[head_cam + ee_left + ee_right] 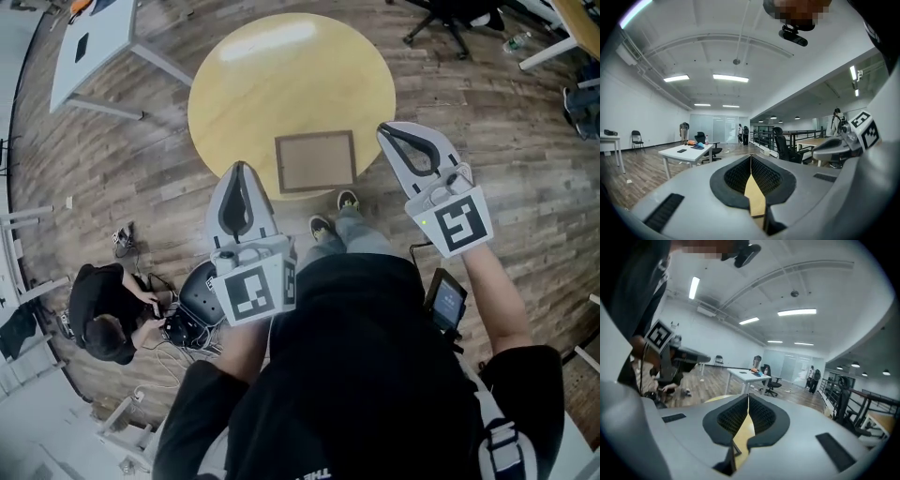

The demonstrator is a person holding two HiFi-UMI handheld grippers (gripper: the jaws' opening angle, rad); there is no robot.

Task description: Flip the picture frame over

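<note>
Looking down, I see the left gripper (241,169) with its jaws pressed together on nothing, the right gripper (386,131) likewise closed and empty, and the picture frame (315,161) lying flat on the round worktop (281,75), ahead of and between both pairs of jaws.
</note>
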